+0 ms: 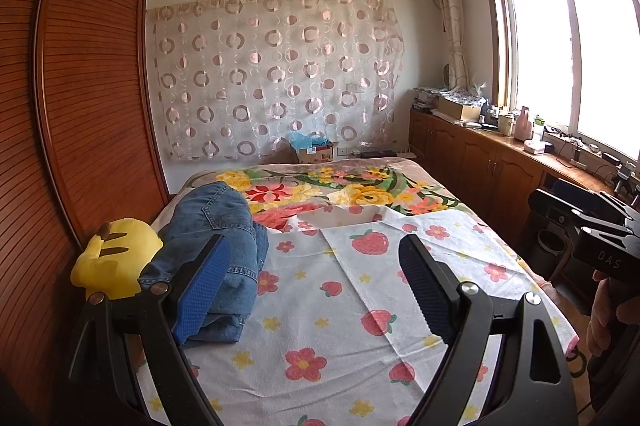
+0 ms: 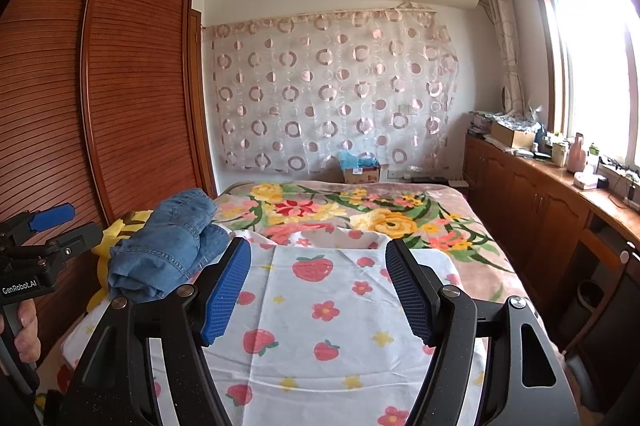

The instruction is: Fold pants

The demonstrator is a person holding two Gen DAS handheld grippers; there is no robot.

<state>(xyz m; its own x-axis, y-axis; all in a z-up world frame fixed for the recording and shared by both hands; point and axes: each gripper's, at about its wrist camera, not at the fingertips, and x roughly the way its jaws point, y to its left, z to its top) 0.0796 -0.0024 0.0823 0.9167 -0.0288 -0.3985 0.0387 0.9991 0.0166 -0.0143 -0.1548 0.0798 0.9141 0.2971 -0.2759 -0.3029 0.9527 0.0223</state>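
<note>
Both grippers (left (image 1: 314, 282), right (image 2: 318, 290)) gape empty; folded jeans (image 1: 216, 250) partly hidden.

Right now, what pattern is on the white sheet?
Red strawberries and small flowers on the white sheet, clearest in the right wrist view.

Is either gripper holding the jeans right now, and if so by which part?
Nothing is held. The left gripper and right gripper both stand open over the strawberry sheet; the jeans lie bundled, untouched, by the yellow plush.

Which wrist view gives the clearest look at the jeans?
The right wrist view: the folded jeans show nearly whole, left of the tool's finger. In the left wrist view, the jeans are partly covered by a blue finger pad.
</note>
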